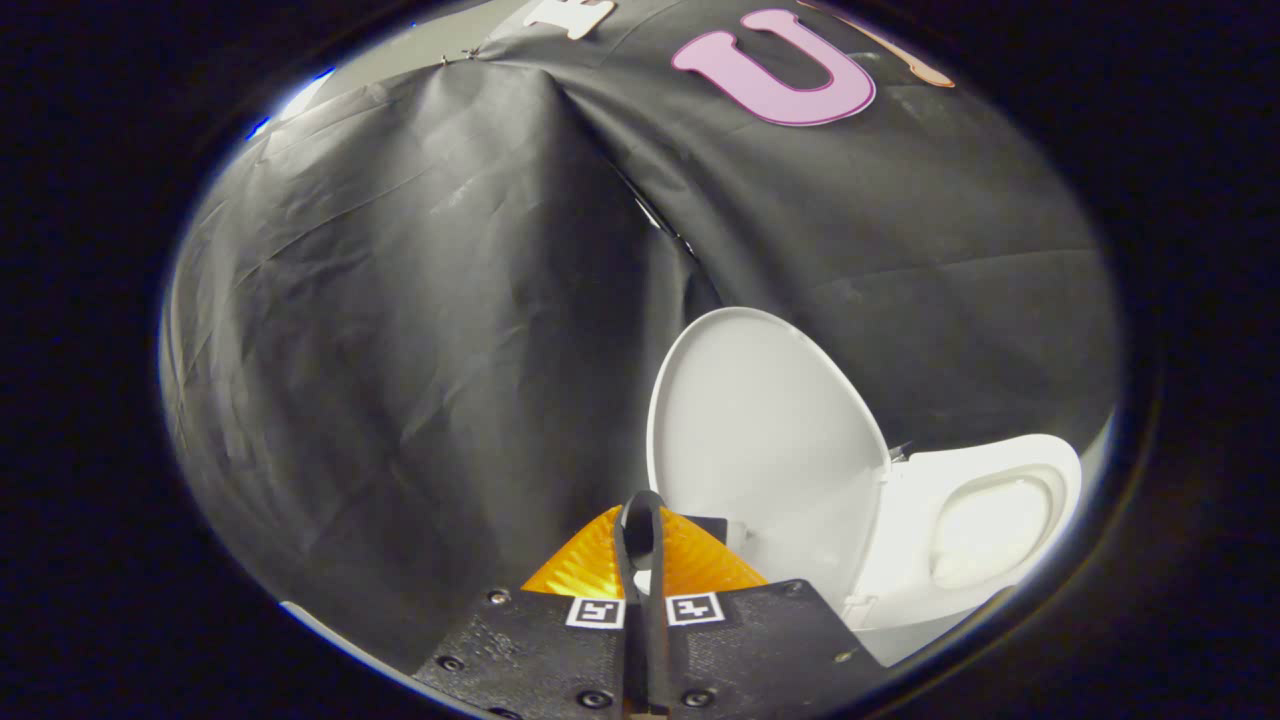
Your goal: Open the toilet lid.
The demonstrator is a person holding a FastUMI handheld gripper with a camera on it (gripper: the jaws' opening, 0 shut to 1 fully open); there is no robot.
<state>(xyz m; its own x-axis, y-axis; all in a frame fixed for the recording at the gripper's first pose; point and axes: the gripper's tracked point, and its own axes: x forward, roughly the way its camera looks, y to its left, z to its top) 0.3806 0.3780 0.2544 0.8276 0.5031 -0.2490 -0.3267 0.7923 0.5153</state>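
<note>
gripper view has the toilet lid (765, 430) standing upright against the black cloth wall (420, 330), beyond the fingers and to their right, with the seat (985, 520) uncovered beside it. the gripper (643, 520) is clenched on nothing. opening looks done; only backing away seems left.

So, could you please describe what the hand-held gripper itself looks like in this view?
The hand-held gripper has two fingers pressed close together, with only a thin dark slit between them. Their faces look ribbed. Behind them sits a dark, textured body fastened with round screws, and two small square black-and-white tracking markers sit side by side at the finger bases. No cables or sleeve are visible.
</note>
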